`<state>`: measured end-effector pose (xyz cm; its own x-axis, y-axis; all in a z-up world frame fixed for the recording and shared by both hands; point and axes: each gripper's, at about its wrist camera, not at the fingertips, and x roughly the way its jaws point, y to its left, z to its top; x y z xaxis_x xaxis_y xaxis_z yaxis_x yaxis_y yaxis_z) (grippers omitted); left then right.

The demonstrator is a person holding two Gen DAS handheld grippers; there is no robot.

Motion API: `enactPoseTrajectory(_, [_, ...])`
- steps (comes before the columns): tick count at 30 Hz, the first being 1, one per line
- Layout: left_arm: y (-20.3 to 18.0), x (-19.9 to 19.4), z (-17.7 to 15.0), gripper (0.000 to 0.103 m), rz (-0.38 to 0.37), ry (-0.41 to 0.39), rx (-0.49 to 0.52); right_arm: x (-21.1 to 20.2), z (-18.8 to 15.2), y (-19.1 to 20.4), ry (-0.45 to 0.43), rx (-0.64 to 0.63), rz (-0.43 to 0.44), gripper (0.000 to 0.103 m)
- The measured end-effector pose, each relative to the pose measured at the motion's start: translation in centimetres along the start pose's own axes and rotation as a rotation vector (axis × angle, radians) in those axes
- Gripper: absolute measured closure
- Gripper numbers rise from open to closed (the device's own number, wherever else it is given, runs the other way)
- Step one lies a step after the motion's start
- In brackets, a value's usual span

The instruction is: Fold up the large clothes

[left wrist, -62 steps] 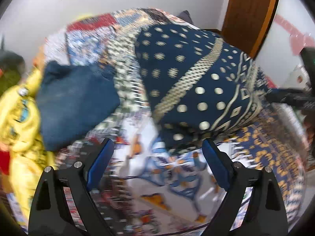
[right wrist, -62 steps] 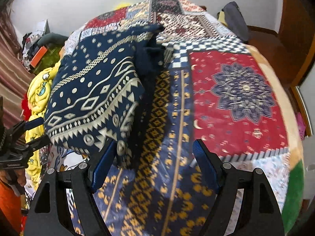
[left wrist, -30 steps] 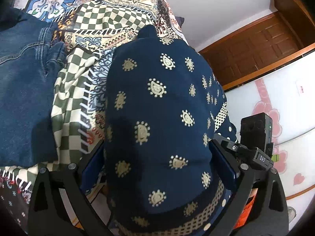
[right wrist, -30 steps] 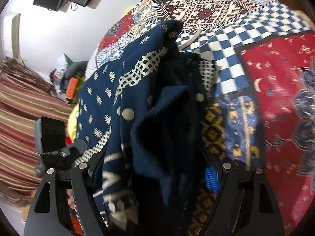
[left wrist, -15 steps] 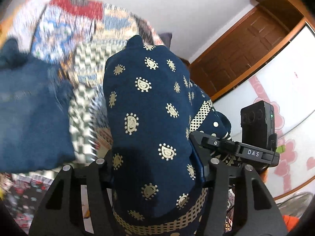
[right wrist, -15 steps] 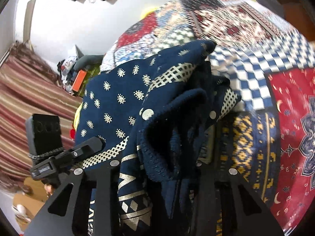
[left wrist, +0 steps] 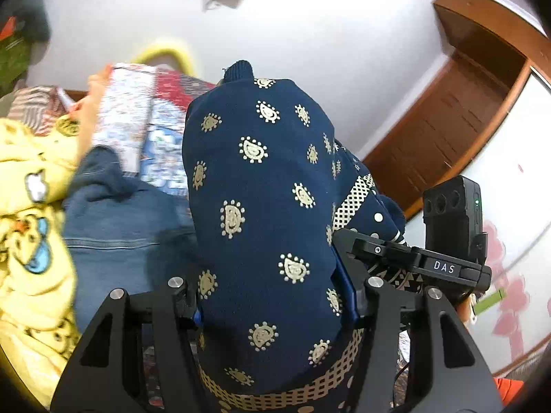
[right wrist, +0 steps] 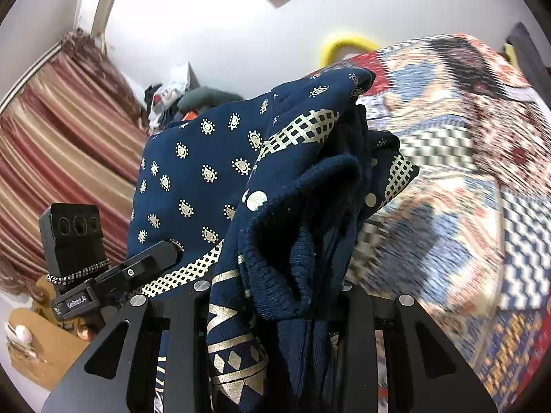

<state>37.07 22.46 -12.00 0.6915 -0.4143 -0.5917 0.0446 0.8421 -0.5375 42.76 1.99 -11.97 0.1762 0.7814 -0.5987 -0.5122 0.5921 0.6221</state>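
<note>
Both tongs hold the big blue sweater (left wrist: 261,206) up off the bed (right wrist: 482,206). Left tongs (left wrist: 272,296) are squeezed tight on one thick bunch of it, w/ the cloth bulging up and over the tips. Right tongs (right wrist: 275,296) are pinched on the other bunch, right beside the left, so close that each shows in the other's view. The sweater's long side runs away from both tongs, out toward the bed, and hangs down under them too. Neither is nearer; both are on it. I think the next move is to lay it down flat, prob. by the jeans (left wrist: 127,227) and yellow clothes (left wrist: 31,213) on the left.
</note>
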Motion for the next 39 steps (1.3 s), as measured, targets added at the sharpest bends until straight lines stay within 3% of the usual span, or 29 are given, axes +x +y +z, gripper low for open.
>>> enactPoseTrajectory(7, [8.4, 1.2, 0.2, 0.045, 0.071, 0.014, -0.108, 9.1, 1.1, -0.2, 0.117, -0.003, 0.002, 0.073])
enactPoseTrajectory(14, [16.9, 5.6, -1.6, 0.045, 0.111, 0.103, -0.26, 17.1, 0.4, -3.3, 0.246, 0.044, -0.049, 0.073])
enactPoseTrajectory(17, [19.2, 6.1, -3.0, 0.041, 0.071, 0.098, -0.31, 18.5, -0.2, -4.3, 0.273, 0.063, -0.05, 0.071])
enactPoseTrajectory(20, [18.4, 5.4, -3.4, 0.037, 0.087, 0.094, -0.294, 17.3, -0.5, -4.1, 0.265, 0.042, -0.038, 0.069])
enactPoseTrajectory(25, [14.3, 4.5, -4.1, 0.025, 0.233, 0.14, -0.137, 14.1, -2.4, -2.5, 0.243, -0.093, -0.19, 0.06])
enactPoseTrajectory(29, [12.5, 3.5, -5.7, 0.012, 0.305, 0.158, -0.072, 11.6, -3.8, -2.3, 0.216, -0.147, -0.29, 0.041])
enactPoseTrajectory(35, [11.2, 1.7, -9.7, 0.012, 0.345, 0.178, -0.077, 8.4, -6.5, -1.9, 0.227, -0.192, -0.397, 0.039])
enactPoseTrajectory(39, [9.7, 0.0, -10.4, 0.013, 0.386, 0.175, -0.085, 5.9, -7.2, -0.4, 0.193, -0.169, -0.378, 0.039])
